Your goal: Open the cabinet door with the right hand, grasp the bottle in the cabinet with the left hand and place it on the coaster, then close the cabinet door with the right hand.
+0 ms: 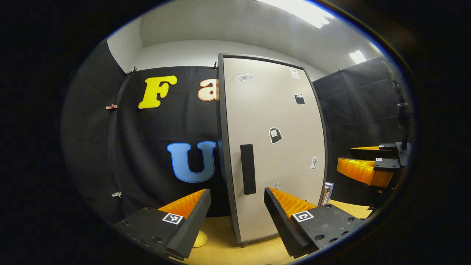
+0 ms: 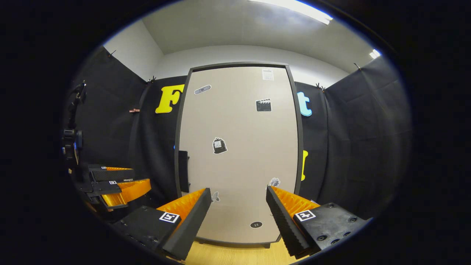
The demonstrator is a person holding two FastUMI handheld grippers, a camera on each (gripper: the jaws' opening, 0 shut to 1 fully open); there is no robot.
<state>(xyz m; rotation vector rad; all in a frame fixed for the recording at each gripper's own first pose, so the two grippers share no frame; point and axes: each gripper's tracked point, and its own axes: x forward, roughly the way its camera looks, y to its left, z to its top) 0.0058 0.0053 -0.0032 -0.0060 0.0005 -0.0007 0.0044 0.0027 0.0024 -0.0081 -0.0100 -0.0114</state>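
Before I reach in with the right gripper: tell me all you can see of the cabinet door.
The cabinet door is shut: a tall, flat beige panel in a dark grey frame, standing upright on the wooden tabletop. A black vertical bar handle sits at mid-height near its left edge. Small stickers dot its face, among them a clapperboard. Nothing touches it; both grippers hang short of it, open.

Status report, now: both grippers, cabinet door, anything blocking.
Left gripper open, empty. Right gripper open, empty, facing the cabinet door. Door shut, handle untouched, bottle hidden behind it. Nothing blocking the door.
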